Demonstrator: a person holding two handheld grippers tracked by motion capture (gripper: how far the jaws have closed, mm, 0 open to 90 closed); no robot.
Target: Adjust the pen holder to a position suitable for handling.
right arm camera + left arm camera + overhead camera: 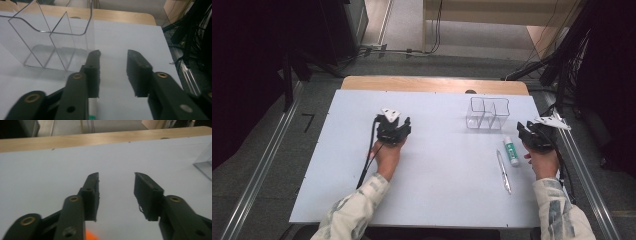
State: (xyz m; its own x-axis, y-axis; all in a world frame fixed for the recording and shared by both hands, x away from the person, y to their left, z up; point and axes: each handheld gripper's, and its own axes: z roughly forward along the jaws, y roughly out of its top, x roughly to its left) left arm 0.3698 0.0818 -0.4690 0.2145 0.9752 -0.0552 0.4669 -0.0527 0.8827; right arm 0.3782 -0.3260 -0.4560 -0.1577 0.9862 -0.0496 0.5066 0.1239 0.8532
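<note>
My right gripper, jaws apart, hovers over the tube by the organizer; left gripper rests apart; next, grasp tube

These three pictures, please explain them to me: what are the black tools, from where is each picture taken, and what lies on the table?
A person sits at a white table and holds a hand tool in each hand. Each tool is a gripper with two black jaws. The high view looks down from above: the left gripper rests mid-table, the right gripper near the right edge. The other two pictures come from small cameras riding on the grippers, looking along their jaws. Both the left gripper and the right gripper stand open and hold nothing. On the table lie a clear divided box, a small white tube with a green label and a silver pen.
</note>
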